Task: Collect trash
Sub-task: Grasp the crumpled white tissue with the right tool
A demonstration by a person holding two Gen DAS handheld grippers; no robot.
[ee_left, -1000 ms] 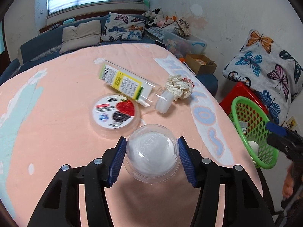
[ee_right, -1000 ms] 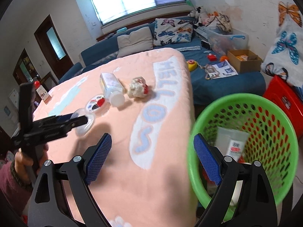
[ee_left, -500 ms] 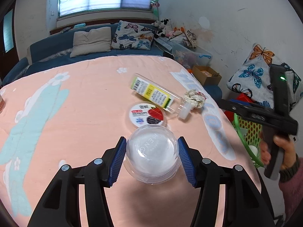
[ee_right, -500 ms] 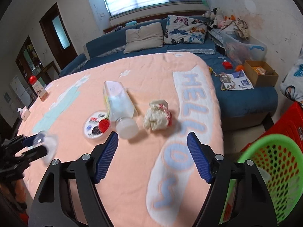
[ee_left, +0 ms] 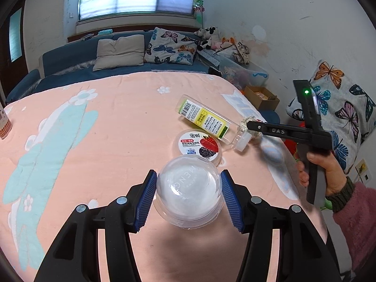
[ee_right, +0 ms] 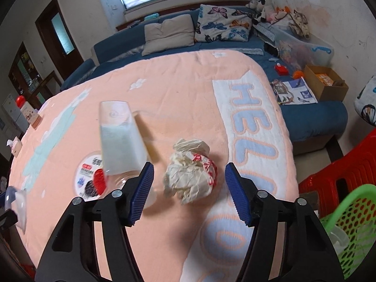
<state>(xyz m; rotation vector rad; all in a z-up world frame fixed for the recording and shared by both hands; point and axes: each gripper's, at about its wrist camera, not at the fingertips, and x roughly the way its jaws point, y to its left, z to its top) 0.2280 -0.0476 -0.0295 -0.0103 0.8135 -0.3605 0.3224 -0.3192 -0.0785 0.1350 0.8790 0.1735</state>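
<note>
Since a second ago: right gripper point(ee_right: 189, 193) has come from over the basket point(ee_right: 350, 225) to the paper wad point(ee_right: 190, 171), its jaws closing partway; left gripper point(ee_left: 188, 198) has lifted the clear lid point(ee_left: 189, 192) back from the cup lid and bottle, grip unchanged.

Paper wad: crumpled, cream with red print, lying on the blanket point(ee_right: 178, 89) near its right edge, just left of the white "HELLO" band. It sits between the right gripper's blue pads point(ee_right: 142, 191) with a gap on both sides; not gripped, jaws released.

Clear lid: domed, transparent, clamped between the left gripper's pads point(ee_left: 146, 199), held above the blanket near its near edge.

Bottle point(ee_left: 206, 119): clear plastic, yellow-green label, white cap, lying on its side left of the wad, cap end towards the right gripper's left finger.

Cup lid point(ee_left: 198, 144): round, berry picture, flat on the blanket, touching or just under the bottle; just beyond the clear lid in the left view.

Basket: green, perforated, off the blanket's right edge beside a red crate point(ee_right: 340, 159); pale items inside, not identifiable.

Right hand point(ee_left: 326, 174): pink sleeve, holding the right gripper's handle at the blanket's right edge.

Surroundings: blue sofa point(ee_right: 164, 47) with beige and butterfly cushions beyond the far edge; cardboard box point(ee_right: 325, 85) on the floor, right.
</note>
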